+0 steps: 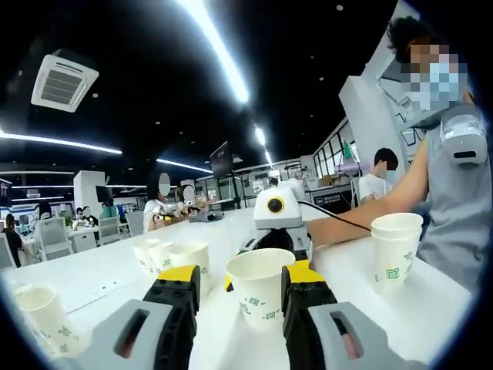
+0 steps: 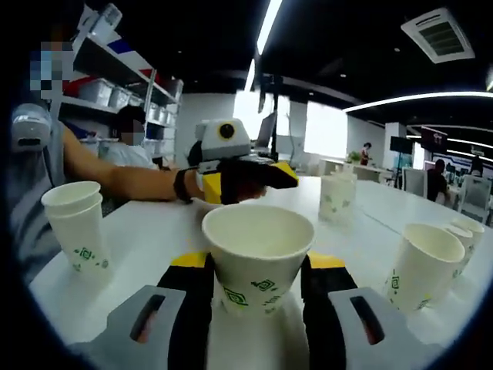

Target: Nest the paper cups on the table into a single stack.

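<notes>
The paper cups, such as the one between the jaws, are made of white matt paper with a rolled rim and small green printed marks; the same paper is seen on the stacked pair. The table is finished in a smooth white surface with a faint sheen, on which ceiling lights are softly reflected. The right gripper is built of matt grey moulded plastic, its jaws faced in black with glossy yellow plastic caps; the left gripper is made alike. A grey cloth top is worn by the person.
</notes>
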`<state>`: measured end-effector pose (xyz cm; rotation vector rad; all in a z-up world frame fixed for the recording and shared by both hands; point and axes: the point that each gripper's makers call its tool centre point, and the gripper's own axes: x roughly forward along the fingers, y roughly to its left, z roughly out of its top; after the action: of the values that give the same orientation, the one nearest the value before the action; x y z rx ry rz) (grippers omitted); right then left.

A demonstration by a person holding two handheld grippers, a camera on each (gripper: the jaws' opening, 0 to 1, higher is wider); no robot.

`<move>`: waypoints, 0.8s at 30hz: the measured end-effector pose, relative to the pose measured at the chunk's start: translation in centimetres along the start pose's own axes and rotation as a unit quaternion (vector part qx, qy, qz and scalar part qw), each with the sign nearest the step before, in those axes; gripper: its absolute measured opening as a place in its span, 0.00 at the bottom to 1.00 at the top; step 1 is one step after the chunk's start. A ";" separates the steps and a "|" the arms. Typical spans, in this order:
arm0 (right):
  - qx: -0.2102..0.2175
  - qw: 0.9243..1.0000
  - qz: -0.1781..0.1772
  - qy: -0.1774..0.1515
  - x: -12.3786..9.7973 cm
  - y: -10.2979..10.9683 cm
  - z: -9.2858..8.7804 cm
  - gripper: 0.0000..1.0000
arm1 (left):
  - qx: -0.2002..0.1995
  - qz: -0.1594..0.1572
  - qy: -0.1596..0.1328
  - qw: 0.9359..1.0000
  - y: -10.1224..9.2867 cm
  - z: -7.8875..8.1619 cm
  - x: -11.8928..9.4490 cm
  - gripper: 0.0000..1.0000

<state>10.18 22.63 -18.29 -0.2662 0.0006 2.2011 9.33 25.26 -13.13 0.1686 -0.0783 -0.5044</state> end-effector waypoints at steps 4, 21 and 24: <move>0.001 1.000 -0.001 0.001 0.0 0.0 0.0 0.47 | 0.001 0.003 -0.001 1.000 0.3 0.1 -0.1 0.45; -0.005 0.999 -0.018 -0.049 -1.9 0.0 3.7 0.46 | 0.000 0.014 -0.007 1.000 2.6 0.0 -1.1 0.44; -0.012 0.998 -0.017 -0.064 -2.6 0.4 5.2 0.46 | 0.002 0.017 -0.008 1.000 2.3 0.2 -1.1 0.44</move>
<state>10.39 20.82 -12.79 -0.1385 -0.1009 2.1823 9.47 27.76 -12.57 0.1673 -0.0981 -0.4721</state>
